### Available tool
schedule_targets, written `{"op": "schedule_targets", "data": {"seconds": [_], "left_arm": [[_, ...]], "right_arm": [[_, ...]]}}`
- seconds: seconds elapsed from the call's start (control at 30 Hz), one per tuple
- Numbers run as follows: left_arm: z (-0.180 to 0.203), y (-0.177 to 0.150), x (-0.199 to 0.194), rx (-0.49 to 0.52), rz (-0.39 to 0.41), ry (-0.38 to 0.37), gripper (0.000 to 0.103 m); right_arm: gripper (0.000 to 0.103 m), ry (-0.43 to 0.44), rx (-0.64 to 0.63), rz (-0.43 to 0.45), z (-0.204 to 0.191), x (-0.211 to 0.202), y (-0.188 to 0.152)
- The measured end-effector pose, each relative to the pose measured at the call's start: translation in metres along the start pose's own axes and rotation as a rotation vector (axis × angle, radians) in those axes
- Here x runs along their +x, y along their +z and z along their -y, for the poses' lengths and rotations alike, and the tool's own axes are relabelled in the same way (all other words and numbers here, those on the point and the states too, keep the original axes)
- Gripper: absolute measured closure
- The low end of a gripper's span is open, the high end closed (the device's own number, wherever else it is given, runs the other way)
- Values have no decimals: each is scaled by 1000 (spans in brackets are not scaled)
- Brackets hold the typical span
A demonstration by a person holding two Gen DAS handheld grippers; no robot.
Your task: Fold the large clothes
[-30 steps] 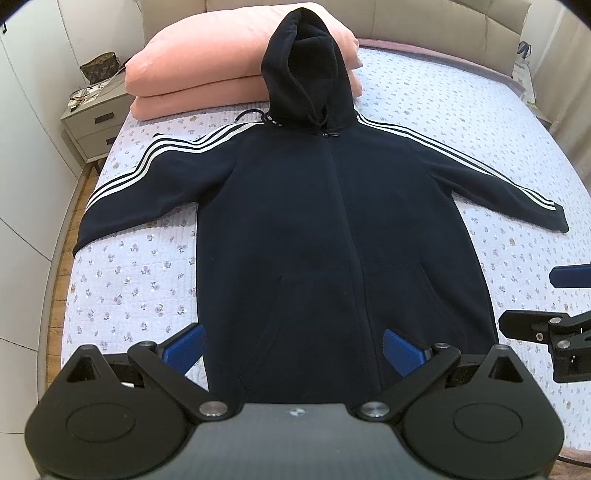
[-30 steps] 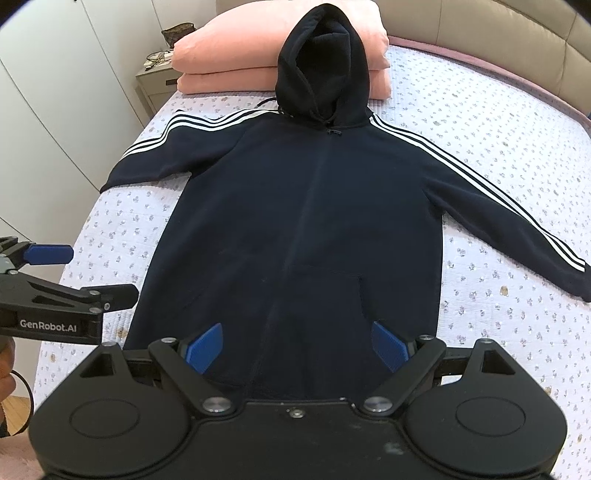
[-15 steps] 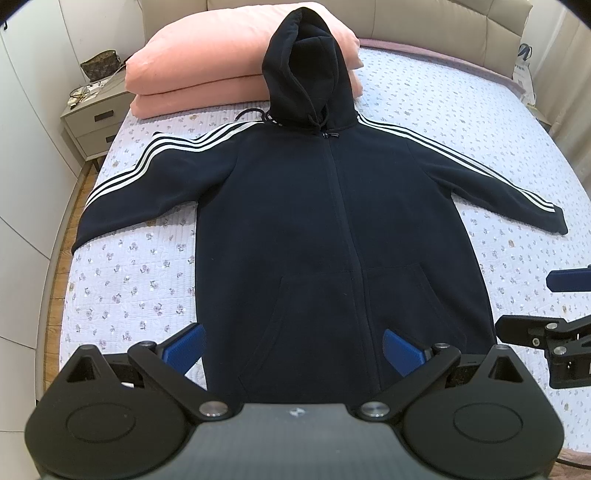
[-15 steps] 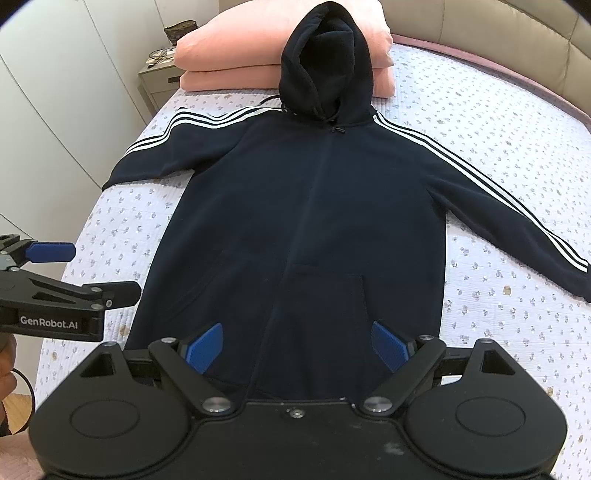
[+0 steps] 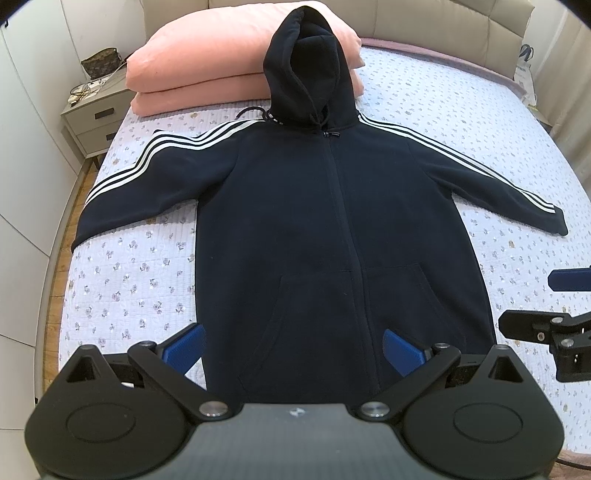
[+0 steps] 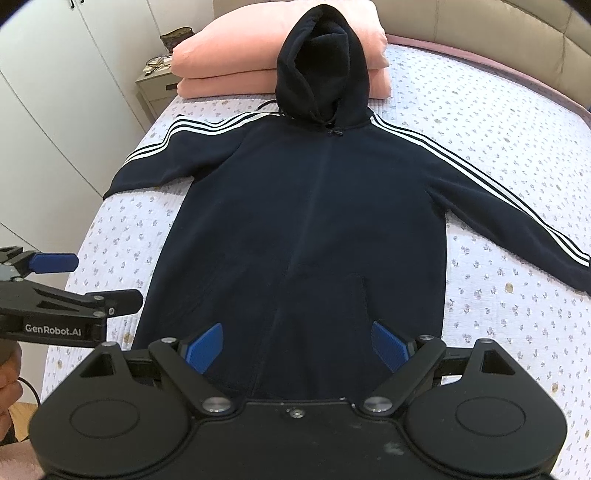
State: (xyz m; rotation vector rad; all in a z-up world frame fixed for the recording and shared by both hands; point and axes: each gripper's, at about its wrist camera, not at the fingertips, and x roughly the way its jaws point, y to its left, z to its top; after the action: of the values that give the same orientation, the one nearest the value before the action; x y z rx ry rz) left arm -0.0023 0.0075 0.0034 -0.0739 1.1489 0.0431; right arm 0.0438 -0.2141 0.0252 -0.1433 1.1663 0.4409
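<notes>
A dark navy zip hoodie point(image 5: 332, 229) with white sleeve stripes lies flat, face up, on the bed, sleeves spread, hood resting on the pink pillows. It also shows in the right wrist view point(image 6: 303, 229). My left gripper point(image 5: 293, 349) is open and empty, above the hem's left part. My right gripper point(image 6: 297, 347) is open and empty, above the hem's right part. Each gripper appears in the other's view: the right one point(image 5: 546, 306) at the right edge, the left one point(image 6: 66, 280) at the left edge.
Two stacked pink pillows point(image 5: 207, 74) lie at the head of the floral bedspread point(image 5: 125, 273). A beige headboard point(image 5: 443, 22) stands behind. A grey nightstand point(image 5: 92, 114) with a bag stands left of the bed, beside white wardrobe doors point(image 6: 55, 92).
Both grippers have drifted slightly; the hoodie has not moved and both grippers stay open.
</notes>
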Motion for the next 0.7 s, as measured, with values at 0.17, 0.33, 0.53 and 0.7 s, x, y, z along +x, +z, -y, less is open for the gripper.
{"op": "schedule_targets", "data": {"seconds": [0.17,0.33,0.53,0.7], "left_arm": [[0,0,1,-1,-3,3,0],[-1,1,0,-7,-3,0,0],[-1,0,0,-9,-5,-1,0],[-5,1,2,-18,-8,-9,0]], "right_arm": [[0,0,9,1,3,0,1],[0,-5,-4,-12,0,3,2],[0,-6,1,-12,0,4,2],[0,-4,-1,-14,-1,7,4]]}}
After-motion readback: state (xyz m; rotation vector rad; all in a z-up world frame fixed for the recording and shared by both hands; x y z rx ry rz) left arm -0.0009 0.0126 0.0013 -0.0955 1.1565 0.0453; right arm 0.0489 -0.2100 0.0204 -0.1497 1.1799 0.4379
